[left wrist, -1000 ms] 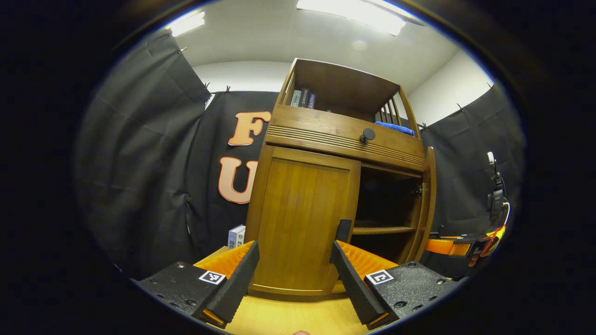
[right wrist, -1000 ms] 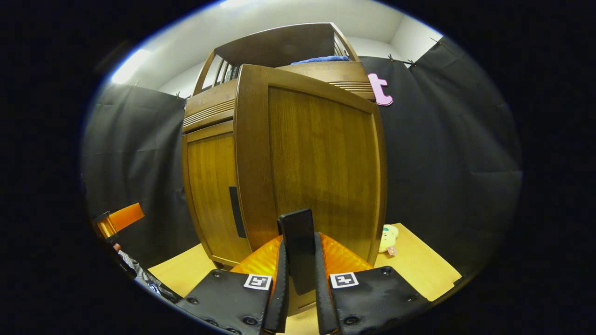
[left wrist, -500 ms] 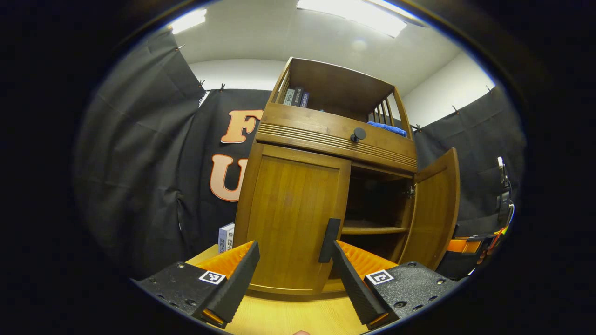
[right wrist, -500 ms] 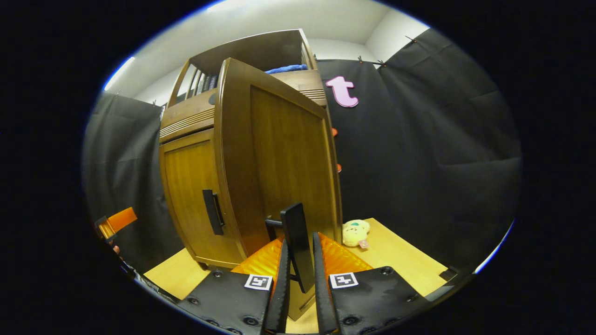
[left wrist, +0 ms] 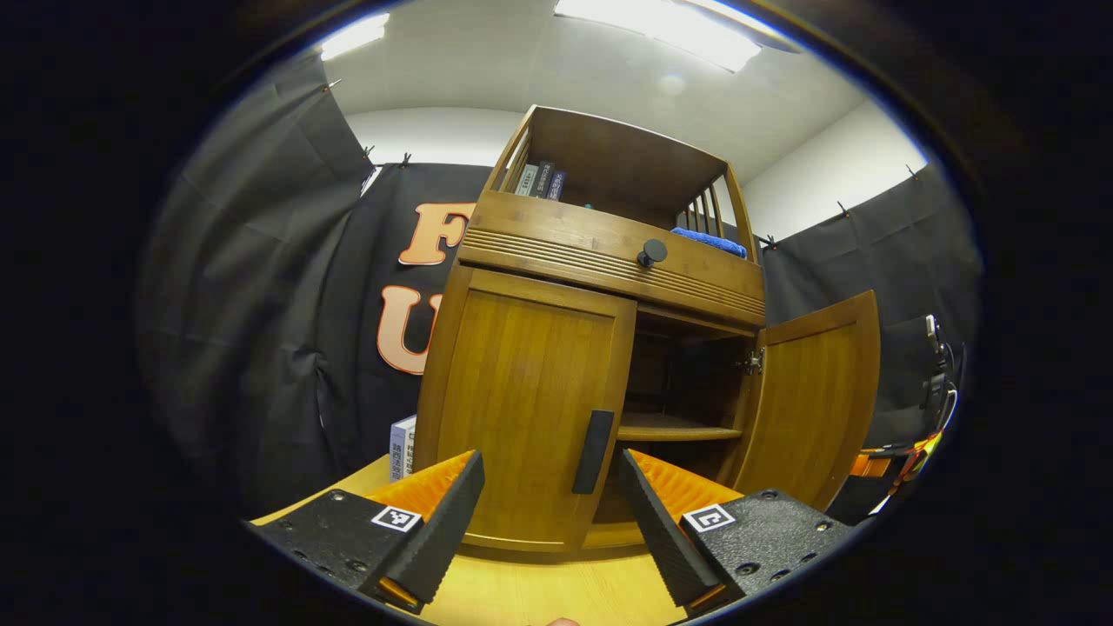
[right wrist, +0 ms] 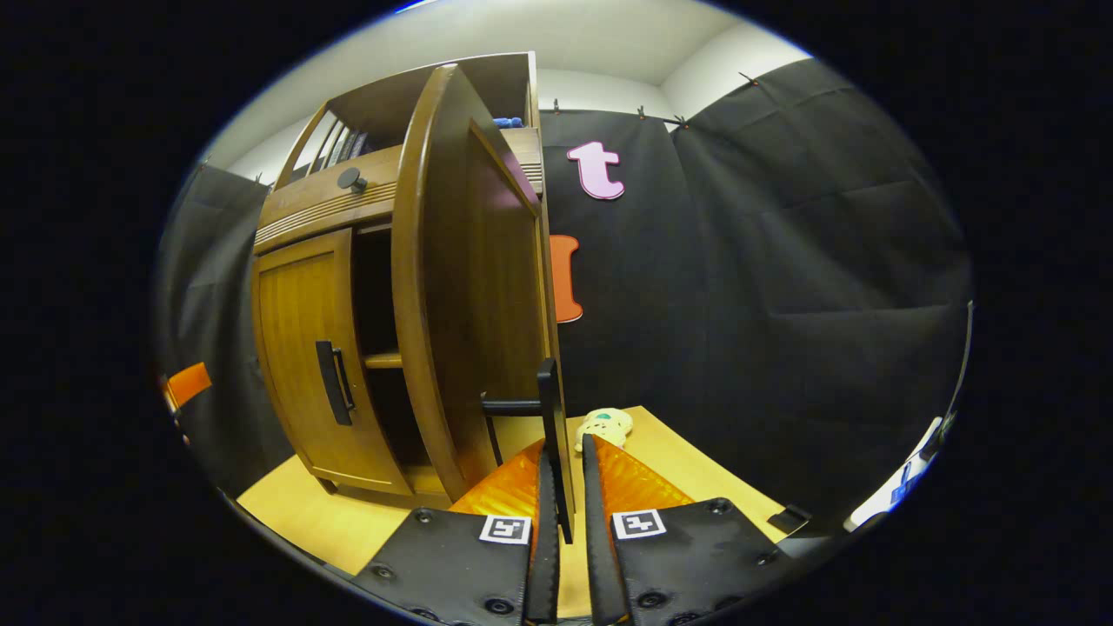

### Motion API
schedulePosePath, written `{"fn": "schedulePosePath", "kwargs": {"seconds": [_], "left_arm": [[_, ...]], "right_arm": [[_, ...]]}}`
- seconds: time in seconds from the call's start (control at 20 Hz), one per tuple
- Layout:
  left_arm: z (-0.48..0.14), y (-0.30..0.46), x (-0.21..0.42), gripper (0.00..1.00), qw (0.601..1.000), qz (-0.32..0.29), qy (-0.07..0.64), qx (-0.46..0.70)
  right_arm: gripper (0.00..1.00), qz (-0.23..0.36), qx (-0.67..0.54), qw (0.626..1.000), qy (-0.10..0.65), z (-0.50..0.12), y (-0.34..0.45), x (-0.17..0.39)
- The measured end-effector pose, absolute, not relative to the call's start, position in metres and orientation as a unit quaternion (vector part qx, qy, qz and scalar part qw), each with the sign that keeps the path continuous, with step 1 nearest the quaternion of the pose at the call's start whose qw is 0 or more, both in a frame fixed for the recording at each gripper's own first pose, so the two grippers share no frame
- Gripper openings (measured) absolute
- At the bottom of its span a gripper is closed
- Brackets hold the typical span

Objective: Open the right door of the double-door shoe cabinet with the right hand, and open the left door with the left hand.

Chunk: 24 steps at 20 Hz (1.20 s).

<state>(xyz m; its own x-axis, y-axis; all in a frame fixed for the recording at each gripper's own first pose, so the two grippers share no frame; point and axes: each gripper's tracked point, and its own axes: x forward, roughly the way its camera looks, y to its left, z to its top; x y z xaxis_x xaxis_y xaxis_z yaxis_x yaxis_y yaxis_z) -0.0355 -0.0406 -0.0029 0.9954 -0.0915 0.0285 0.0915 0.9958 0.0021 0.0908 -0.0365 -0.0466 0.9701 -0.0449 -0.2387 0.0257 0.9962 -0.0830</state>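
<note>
The wooden shoe cabinet (left wrist: 609,252) stands on a light wooden floor. Its left door (left wrist: 522,409) is closed, with a dark vertical handle (left wrist: 593,452) at its right edge. My left gripper (left wrist: 548,522) is open, just in front of that handle, which sits between and beyond the fingers without touching them. The right door (left wrist: 813,400) is swung wide open, and dark shelves (left wrist: 678,426) show inside. In the right gripper view the right door (right wrist: 461,287) stands edge-on and my right gripper (right wrist: 565,513) is shut on the door's dark handle (right wrist: 549,417).
A blue cloth (left wrist: 709,241) and books (left wrist: 539,180) lie on the cabinet's top shelf, above a drawer with a round knob (left wrist: 652,252). A small box (left wrist: 401,445) stands left of the cabinet. A plush toy (right wrist: 604,426) lies on the floor behind the open door. Black cloth walls surround everything.
The right door has swung further open, pulled by my right gripper. The left gripper has shifted so the left door's handle now sits centred between its fingers.
</note>
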Motion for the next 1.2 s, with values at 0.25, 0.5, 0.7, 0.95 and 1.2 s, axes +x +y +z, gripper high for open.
{"fn": "schedulePosePath", "kwargs": {"seconds": [0.25, 0.5, 0.7, 0.95, 1.2], "left_arm": [[-0.002, -0.055, -0.022, 0.94, 0.999, -0.032, -0.017, 0.0], [-0.007, -0.069, -0.012, 0.94, 1.0, -0.006, -0.017, -0.004], [-0.012, -0.08, -0.006, 0.94, 1.0, 0.015, -0.019, -0.008], [-0.021, -0.095, 0.004, 0.95, 0.999, 0.039, -0.016, -0.035], [-0.025, -0.101, 0.021, 0.94, 0.999, 0.049, -0.015, -0.01]], "right_arm": [[0.19, 0.028, -0.024, 0.991, 0.131, -0.044, -0.063, 0.095], [0.2, 0.078, -0.017, 0.987, 0.136, -0.042, -0.086, 0.099], [0.2, 0.117, -0.013, 0.983, 0.139, -0.041, -0.104, 0.103], [0.29, 0.164, 0.022, 0.977, 0.132, -0.04, -0.123, 0.109], [0.32, 0.178, 0.046, 0.973, 0.137, -0.049, -0.129, 0.099]]}}
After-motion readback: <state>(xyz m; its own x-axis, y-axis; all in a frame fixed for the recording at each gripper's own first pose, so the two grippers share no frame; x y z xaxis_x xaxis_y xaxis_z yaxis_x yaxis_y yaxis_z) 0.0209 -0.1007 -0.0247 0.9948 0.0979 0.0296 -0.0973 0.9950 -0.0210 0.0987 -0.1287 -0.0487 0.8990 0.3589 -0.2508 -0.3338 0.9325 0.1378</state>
